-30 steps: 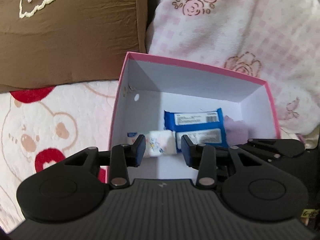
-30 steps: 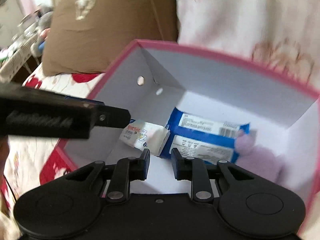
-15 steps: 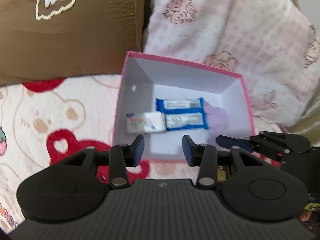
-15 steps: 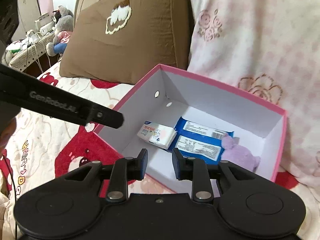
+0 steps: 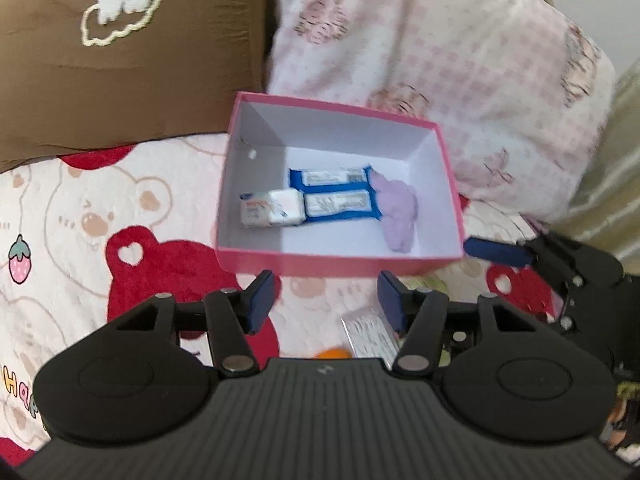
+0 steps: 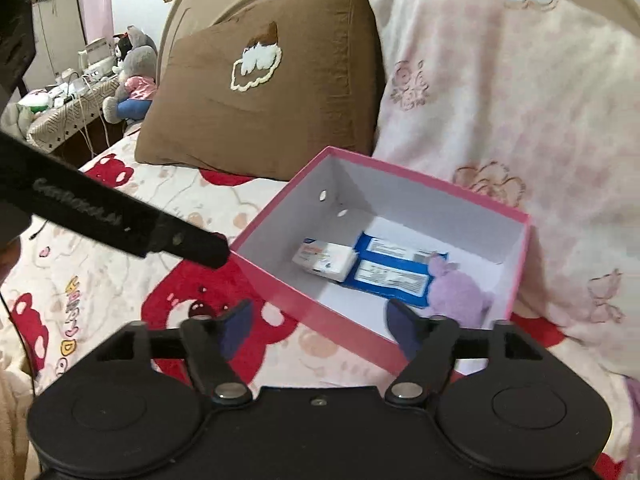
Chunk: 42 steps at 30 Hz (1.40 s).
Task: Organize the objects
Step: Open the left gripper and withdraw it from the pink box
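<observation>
Box: pink box (image 5: 340, 260) on the bear-print bedspread (image 5: 80, 220), before two pillows.
Inside: white packet (image 5: 272, 208), blue pack (image 5: 336, 196), lilac plush (image 5: 396, 212).
Left gripper (image 5: 326, 300): just short of box, opening, empty.
Right gripper (image 6: 320, 324): likewise.

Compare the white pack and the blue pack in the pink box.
The white pack is mostly white with small print; the blue pack is blue with two white label strips. The white pack is smaller and blockier; the blue pack is wider and flatter. The white pack lies nearer the wall with the holes; the blue pack lies beside the purple toy. Both lie flat in the box, touching.
</observation>
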Each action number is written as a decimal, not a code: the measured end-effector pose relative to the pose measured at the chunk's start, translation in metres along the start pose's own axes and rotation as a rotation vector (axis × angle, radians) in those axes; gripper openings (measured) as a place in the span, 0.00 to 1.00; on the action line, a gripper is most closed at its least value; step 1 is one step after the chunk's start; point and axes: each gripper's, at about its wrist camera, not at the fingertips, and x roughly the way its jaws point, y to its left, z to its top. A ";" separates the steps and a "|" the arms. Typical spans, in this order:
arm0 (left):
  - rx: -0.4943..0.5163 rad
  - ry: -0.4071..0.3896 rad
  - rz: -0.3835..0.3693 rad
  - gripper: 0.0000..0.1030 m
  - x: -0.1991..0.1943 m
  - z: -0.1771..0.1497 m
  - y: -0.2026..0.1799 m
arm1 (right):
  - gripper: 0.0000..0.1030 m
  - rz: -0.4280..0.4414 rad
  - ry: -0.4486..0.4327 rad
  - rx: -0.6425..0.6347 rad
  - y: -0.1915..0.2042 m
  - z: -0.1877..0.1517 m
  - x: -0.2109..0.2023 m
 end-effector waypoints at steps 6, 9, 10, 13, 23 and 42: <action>0.033 0.007 0.004 0.58 -0.016 -0.012 -0.009 | 0.88 0.005 0.007 -0.012 0.005 -0.009 -0.023; 0.042 -0.003 0.013 0.63 -0.026 -0.018 -0.010 | 0.90 -0.003 0.013 -0.035 0.011 -0.015 -0.033; 0.044 -0.003 0.016 0.66 -0.028 -0.020 -0.009 | 0.90 -0.005 0.016 -0.037 0.012 -0.017 -0.036; 0.036 0.014 0.010 0.76 -0.033 -0.025 -0.008 | 0.91 -0.008 0.019 -0.042 0.017 -0.022 -0.047; 0.080 0.015 0.046 0.89 -0.052 -0.041 -0.015 | 0.91 -0.015 0.035 -0.055 0.033 -0.033 -0.065; 0.171 0.103 0.034 0.94 -0.039 -0.080 -0.017 | 0.91 0.054 0.088 -0.097 0.057 -0.053 -0.075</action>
